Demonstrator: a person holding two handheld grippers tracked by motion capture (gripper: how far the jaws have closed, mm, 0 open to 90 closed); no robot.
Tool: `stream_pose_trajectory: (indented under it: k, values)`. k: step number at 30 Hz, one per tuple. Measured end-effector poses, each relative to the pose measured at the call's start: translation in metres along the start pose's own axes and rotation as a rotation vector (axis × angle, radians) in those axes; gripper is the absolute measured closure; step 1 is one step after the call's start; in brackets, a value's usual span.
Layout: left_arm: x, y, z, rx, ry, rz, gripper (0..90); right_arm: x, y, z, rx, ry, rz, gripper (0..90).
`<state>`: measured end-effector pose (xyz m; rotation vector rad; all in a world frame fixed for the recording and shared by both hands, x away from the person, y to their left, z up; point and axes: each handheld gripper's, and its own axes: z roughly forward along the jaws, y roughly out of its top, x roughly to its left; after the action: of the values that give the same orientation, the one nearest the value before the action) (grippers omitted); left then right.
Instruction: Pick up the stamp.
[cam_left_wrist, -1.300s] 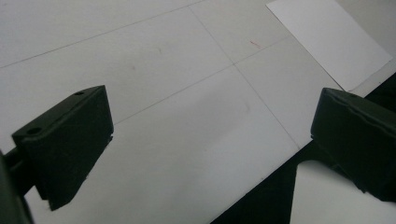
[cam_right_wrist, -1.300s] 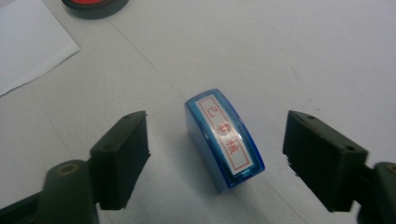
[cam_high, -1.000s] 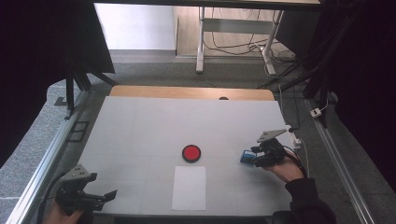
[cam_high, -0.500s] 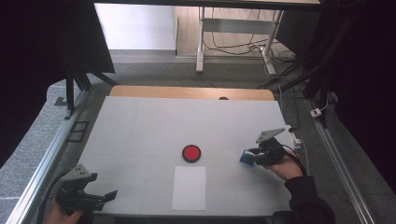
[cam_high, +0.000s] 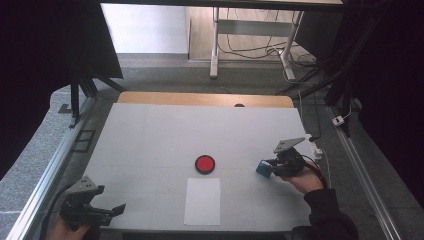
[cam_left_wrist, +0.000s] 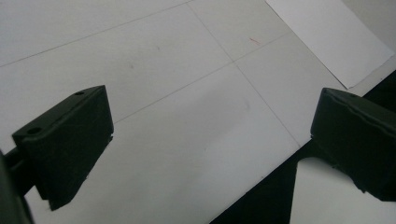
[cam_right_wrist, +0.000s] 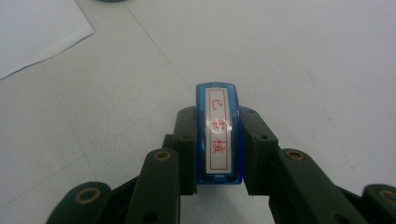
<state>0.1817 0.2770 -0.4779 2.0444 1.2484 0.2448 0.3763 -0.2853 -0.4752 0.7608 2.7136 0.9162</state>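
A small blue stamp (cam_right_wrist: 218, 135) with a white label and red characters is pinched between the fingers (cam_right_wrist: 186, 140) of my right gripper (cam_high: 266, 168). Those jaws have just been closing and now press on its two sides. It sits at the right of the white table (cam_high: 165, 135), close over the surface. A round red ink pad (cam_high: 204, 163) lies near the middle, with a white sheet of paper (cam_high: 202, 201) just in front of it. At the front left corner, my left gripper (cam_high: 114, 210) stands open over bare table (cam_left_wrist: 187, 93), nothing between its jaws.
The table's front edge runs just below the left gripper's jaws, and a corner of the paper (cam_left_wrist: 331, 37) lies beyond them. Metal rails (cam_high: 45, 175) flank the table. A wooden strip (cam_high: 200, 99) borders its far side.
The right gripper's jaws have narrowed onto the blue stamp. Both hands have stayed where they were.
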Motion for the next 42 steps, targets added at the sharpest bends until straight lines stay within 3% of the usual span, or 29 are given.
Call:
stream_pose_trajectory:
  k: [5, 15, 20, 28, 38, 42]
  values:
    - [0.0, 0.0, 0.0, -0.001, 0.002, 0.001, 0.0, 0.005, 0.003, -0.005, -0.009, -0.009, -0.016, 70.9]
    - [-0.002, 0.001, 0.001, 0.01, 0.012, 0.016, 0.0, 0.018, 0.012, -0.013, -0.041, -0.005, 0.016, 71.0]
    - [-0.001, 0.001, 0.001, 0.009, 0.003, 0.006, 0.0, 0.026, 0.016, -0.022, -0.093, 0.002, 0.045, 71.0]
    - [0.0, 0.001, 0.001, 0.009, -0.005, 0.007, 0.0, 0.036, 0.02, -0.028, -0.154, 0.014, 0.051, 71.0]
    - [0.0, 0.001, 0.001, 0.009, -0.012, 0.004, 0.0, 0.059, 0.034, -0.036, -0.254, 0.025, 0.049, 71.0]
    - [0.0, 0.001, 0.001, 0.007, -0.013, 0.004, 0.0, 0.065, 0.039, -0.036, -0.266, 0.032, 0.046, 71.0]
